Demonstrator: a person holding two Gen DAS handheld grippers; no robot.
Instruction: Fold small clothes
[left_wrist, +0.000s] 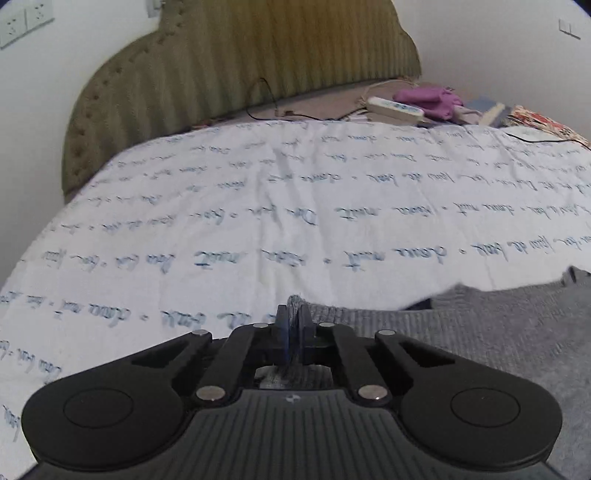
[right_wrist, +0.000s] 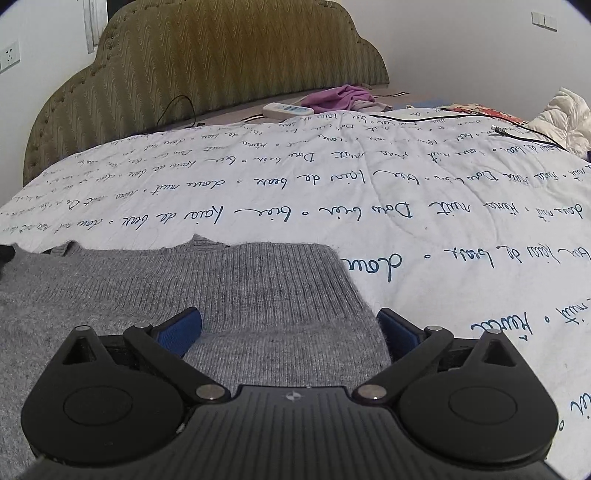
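While left claw (left_wrist: 294, 314) pinches sweater (right_wrist: 207, 288), quilt (right_wrist: 369, 192) script illegible

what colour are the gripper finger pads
Blue, clearest in the right wrist view on the open right gripper pads.

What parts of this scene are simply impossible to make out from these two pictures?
- Grey sweater: its near part is hidden under the gripper bodies in both views, so its full shape is unknown.
- Left gripper: the pinched fabric edge is mostly hidden between the shut fingers.
- Purple cloth by the headboard: too far off to identify the garment.
- Quilt script: blurred in the left wrist view.
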